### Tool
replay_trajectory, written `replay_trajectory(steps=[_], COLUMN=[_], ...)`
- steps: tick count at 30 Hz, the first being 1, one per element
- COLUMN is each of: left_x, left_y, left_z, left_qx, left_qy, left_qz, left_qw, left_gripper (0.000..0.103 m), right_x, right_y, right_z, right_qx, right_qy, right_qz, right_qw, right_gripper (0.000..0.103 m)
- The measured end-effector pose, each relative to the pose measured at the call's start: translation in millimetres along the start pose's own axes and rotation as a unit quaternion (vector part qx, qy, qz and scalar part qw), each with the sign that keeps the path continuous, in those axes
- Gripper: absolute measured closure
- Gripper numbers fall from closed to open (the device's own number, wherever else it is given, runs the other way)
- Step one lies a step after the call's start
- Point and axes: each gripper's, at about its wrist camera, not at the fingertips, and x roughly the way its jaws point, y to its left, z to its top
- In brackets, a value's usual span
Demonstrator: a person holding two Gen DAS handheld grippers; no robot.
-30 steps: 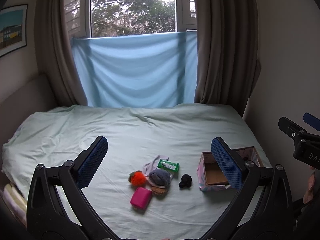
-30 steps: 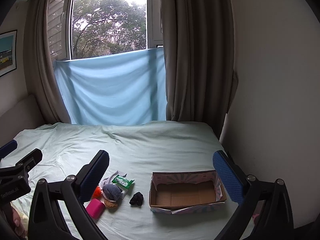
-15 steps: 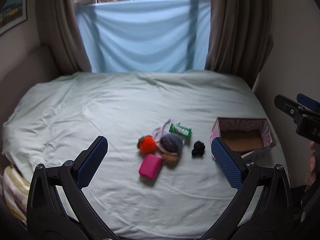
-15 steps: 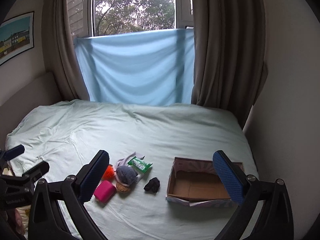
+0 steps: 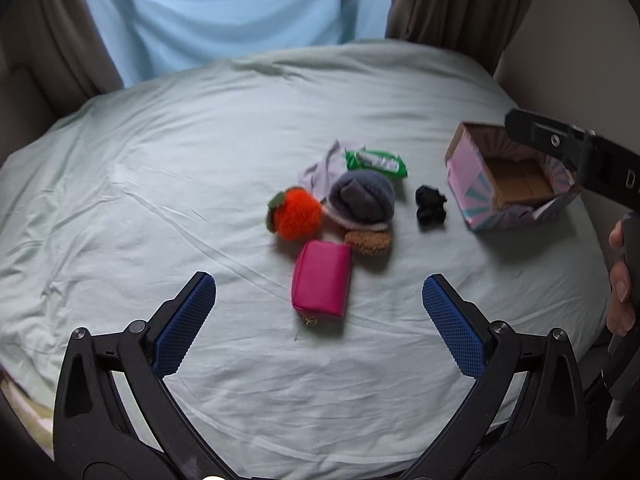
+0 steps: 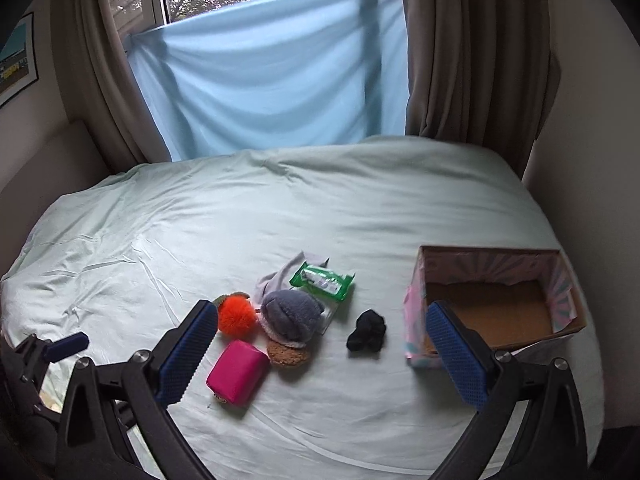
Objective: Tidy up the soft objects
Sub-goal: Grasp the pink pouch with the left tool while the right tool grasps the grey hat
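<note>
Both hand-held grippers are held above the bed (image 5: pixel 160 160) with jaws spread wide, nothing gripped: left hand-held gripper (image 5: pixel 320 320), right hand-held gripper (image 6: pixel 320 348). The soft objects are clustered mid-sheet: orange plush (image 5: pixel 297 218), grey beanie (image 5: pixel 362 200), pink pouch (image 5: pixel 322 278), black sock (image 5: pixel 430 204). The open box (image 6: pixel 416 320) is located right of them, apart.

Both the left hand-held gripper (image 5: pixel 319 324) and the right hand-held gripper (image 6: pixel 320 350) have tilted down and moved closer over the bed (image 5: pixel 120 184).
</note>
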Motion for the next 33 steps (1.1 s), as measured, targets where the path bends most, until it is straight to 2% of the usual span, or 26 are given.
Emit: replay_trajectory(steps=[7,13,18,25,29,31,33], left_x=[90.2,154.7,194.7,233.8,242.7,243.1,243.0], left_y=[6.0,5.5,5.5,-2.5,-2.7,-4.0,-4.9], left_z=[-17.9,-27.9,-31.3,-36.0,-38.0,-36.8,-34.2], left_qx=[0.032,0.030,0.022,0.036,0.041,0.051,0.061], left_qy=[0.053,0.086,0.106,0.133,0.140,0.139,0.138], left_qz=[-0.026,-0.031,-0.033,-0.036,-0.027,-0.025,-0.023], left_qw=[0.9978,0.9954,0.9935,0.9898,0.9889,0.9887,0.9883], left_gripper=[0.001,0.001,0.001,0.002,0.011,0.021,0.037], right_x=[82.7,153.9,209.4,254.1,272.7,280.3,283.3], right_y=[12.8,15.4,14.2,16.9,17.1,15.7,15.8], right_z=[-18.9,-28.1,-33.8,-39.6,-40.6,-41.8,-41.9], right_qx=[0.017,0.013,0.012,0.017,0.035,0.046,0.048], right_qy=[0.051,0.100,0.130,0.151,0.171,0.180,0.183], right_qz=[0.023,0.048,0.064,0.076,0.082,0.096,0.103], right_qw=[0.998,0.994,0.989,0.985,0.981,0.978,0.976], right_gripper=[0.000,0.000,0.000,0.001,0.012,0.021,0.029])
